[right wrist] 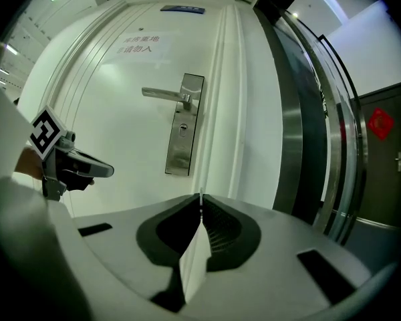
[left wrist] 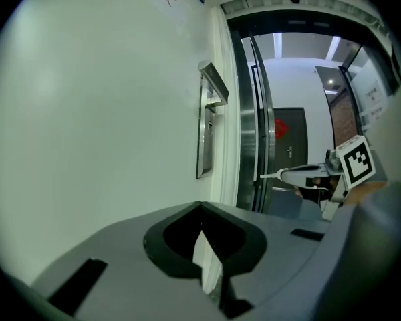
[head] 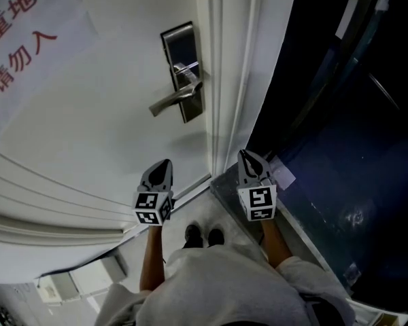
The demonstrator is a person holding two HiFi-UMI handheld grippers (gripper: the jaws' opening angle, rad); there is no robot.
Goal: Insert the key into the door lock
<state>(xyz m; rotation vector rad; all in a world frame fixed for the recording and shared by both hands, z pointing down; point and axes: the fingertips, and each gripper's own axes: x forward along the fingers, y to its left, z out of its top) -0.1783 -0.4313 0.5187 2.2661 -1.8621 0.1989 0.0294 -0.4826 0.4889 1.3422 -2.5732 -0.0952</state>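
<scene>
Key [left wrist: 271, 175] juts level from closed right tool [head: 245, 154] toward the door [head: 88, 114].

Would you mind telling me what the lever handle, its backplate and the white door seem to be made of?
The silver lever handle and its tall rectangular backplate look like brushed metal, perhaps stainless steel: grey with soft, streaky reflections. The white panelled door shows a smooth, matt painted surface with moulded grooves; whether wood or metal lies beneath cannot be told.
</scene>
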